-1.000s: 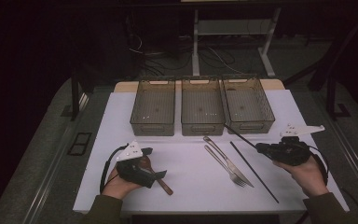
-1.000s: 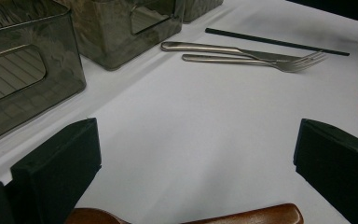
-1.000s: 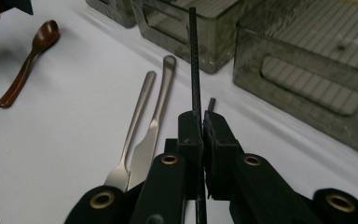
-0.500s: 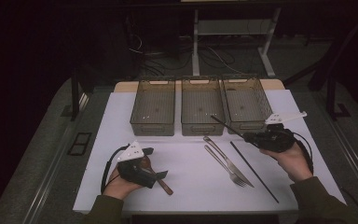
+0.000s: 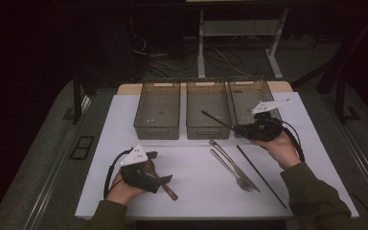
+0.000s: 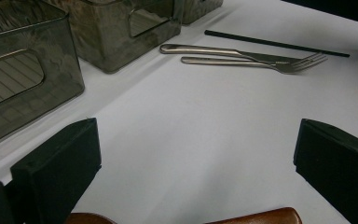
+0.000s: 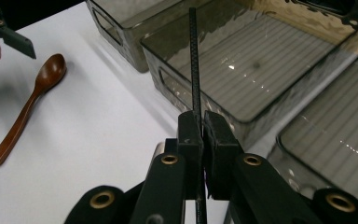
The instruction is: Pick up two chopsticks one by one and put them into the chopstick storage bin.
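While the left claw is held open over the wooden spoon on the table, a black chopstick is clamped in the right claw, projecting over the middle bin.

The right gripper pinches a black chopstick above the middle bin — its twin lies near a fork. The left gripper rests at a wooden spoon.

Lab: dark room, floor cables, test table
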`<act>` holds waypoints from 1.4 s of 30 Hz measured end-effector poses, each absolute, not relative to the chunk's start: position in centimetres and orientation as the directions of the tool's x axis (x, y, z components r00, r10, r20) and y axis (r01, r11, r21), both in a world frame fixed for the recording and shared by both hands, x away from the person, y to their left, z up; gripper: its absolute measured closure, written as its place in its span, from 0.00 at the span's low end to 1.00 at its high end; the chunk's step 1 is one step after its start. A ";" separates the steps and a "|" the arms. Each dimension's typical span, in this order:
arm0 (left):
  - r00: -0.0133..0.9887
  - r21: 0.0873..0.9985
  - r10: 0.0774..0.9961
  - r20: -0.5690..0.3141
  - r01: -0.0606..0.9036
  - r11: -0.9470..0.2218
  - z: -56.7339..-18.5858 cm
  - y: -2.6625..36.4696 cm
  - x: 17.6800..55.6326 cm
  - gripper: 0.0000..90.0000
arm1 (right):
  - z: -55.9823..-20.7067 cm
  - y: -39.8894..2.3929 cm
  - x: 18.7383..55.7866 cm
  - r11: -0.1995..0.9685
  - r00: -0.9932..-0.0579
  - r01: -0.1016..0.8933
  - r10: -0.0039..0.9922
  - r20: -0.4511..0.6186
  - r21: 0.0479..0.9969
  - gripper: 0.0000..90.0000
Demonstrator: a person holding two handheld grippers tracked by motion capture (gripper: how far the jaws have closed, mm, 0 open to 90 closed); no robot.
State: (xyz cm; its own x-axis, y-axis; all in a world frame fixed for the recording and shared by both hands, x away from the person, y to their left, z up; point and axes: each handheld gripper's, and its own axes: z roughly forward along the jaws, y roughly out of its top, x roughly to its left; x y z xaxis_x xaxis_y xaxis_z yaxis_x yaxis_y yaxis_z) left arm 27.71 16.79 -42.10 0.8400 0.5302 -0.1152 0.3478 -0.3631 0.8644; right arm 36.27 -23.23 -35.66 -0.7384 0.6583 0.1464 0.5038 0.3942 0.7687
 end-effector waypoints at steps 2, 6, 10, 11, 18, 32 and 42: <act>0.839 0.867 0.532 -0.116 0.347 -0.359 -42.1 16.8 27.7 0.00 | -35.5 -22.5 36.8 0.406 -0.743 0.500 0.655 0.137 0.765 0.94; 0.839 0.866 0.532 -0.115 0.347 -0.361 -42.1 16.9 27.7 0.00 | -35.3 -21.6 37.6 0.419 -0.750 0.496 0.649 0.132 0.761 0.94; 0.840 0.866 0.530 -0.113 0.345 -0.361 -42.1 16.8 27.7 0.00 | -34.9 -20.4 38.8 0.423 -0.754 0.497 0.643 0.136 0.757 0.94; 0.840 0.866 0.531 -0.113 0.345 -0.362 -42.1 16.9 27.7 0.00 | -34.7 -20.1 39.1 0.427 -0.755 0.496 0.642 0.133 0.756 0.94; 0.839 0.868 0.532 -0.117 0.346 -0.355 -42.1 16.8 27.7 0.00 | -33.8 -18.0 41.1 0.425 -0.759 0.493 0.636 0.137 0.759 0.94; 0.843 0.867 0.526 -0.110 0.340 -0.364 -42.1 16.7 27.7 0.00 | -33.3 -13.3 44.0 0.429 -0.761 0.492 0.635 0.135 0.758 0.94; 0.846 0.867 0.522 -0.107 0.336 -0.367 -42.0 16.9 27.6 0.00 | -34.2 -9.4 45.6 0.452 -0.758 0.507 0.639 0.130 0.734 0.94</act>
State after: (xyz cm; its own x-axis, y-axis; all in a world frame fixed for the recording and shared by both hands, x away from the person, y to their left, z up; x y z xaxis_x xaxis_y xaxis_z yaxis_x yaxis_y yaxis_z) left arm 27.65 16.87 -41.97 0.8464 0.5217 -0.1071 0.3360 -0.3671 0.8674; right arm 45.57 -9.40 -34.15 -0.7580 0.6392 0.1297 0.5067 0.4519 0.7342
